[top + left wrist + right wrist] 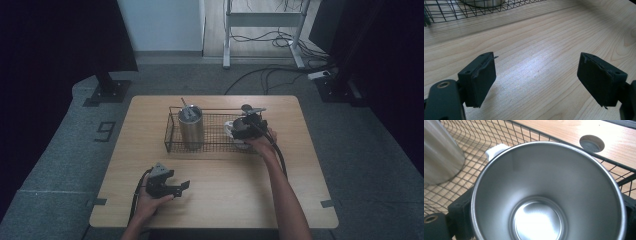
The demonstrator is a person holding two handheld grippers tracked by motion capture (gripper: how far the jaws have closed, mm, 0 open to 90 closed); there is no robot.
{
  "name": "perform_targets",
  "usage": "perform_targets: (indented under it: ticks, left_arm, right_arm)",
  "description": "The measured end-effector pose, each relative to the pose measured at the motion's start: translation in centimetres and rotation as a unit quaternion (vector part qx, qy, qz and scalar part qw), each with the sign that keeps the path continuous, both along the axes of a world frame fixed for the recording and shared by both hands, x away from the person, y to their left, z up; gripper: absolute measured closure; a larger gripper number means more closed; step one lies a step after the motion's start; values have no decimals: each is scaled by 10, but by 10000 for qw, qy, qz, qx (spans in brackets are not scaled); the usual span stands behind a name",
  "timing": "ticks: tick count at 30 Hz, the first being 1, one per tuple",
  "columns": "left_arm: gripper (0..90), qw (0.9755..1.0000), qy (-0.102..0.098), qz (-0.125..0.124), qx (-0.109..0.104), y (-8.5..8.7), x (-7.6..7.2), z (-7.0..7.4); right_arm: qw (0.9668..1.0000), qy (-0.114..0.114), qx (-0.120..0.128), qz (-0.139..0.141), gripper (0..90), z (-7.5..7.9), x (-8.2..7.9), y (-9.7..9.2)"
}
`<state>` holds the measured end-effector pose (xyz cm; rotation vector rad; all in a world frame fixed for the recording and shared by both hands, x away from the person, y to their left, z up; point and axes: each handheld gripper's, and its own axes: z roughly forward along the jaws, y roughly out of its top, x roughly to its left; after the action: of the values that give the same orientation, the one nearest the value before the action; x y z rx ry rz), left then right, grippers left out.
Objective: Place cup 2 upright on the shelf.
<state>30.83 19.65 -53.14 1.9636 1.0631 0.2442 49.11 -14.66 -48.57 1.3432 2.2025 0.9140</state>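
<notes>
Right gripper point(243, 131), at 2 o'clock inside the wire basket point(172, 146), has jaws clamped across the open steel cup point(549, 192), presumably for lifting; left gripper point(172, 187) idles at 7 o'clock, jaws wide, empty.

Wire basket point(172, 134) blocks table point(220, 200) center toward 12 o'clock; tall steel tumbler point(191, 126) fills its 9 o'clock end, steel cup point(549, 195) its 3 o'clock end, open mesh between. Bare wood at 6 o'clock, around left gripper point(172, 186).
</notes>
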Motion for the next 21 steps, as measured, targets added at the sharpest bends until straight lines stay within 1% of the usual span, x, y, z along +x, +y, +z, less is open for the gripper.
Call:
perform_targets:
  ticks: [3,8,11,12,13,14,16,18,21]
  left_arm:
    - [158,10000,-29,28,-2,0,0,0]
    - [158,10000,-43,51,-33,1,0,1]
    - [158,10000,-31,34,-23,1,0,1]
    - [158,10000,-31,34,-23,1,0,1]
    - [158,10000,-21,25,-20,1,0,0]
    - [158,10000,-21,24,-19,1,0,0]
    - [158,10000,-21,27,-25,1,0,0]
    - [158,10000,-23,28,-27,1,0,1]
    - [158,10000,-23,26,-25,0,-1,1]
  right_arm:
    - [9999,49,-156,8,41,1,-1,2]
    - [9998,100,-150,11,24,2,-1,0]
    - [9999,105,-14,11,14,3,-1,-2]
    - [9999,105,-14,11,14,3,-1,-2]
    - [9999,90,84,36,6,5,-2,-4]
    - [9999,62,125,52,0,7,-3,-5]
    - [9998,-45,196,55,0,10,-4,-6]
    - [9993,-158,327,63,0,15,-7,-7]
    - [9987,-269,433,70,0,21,-11,-9]
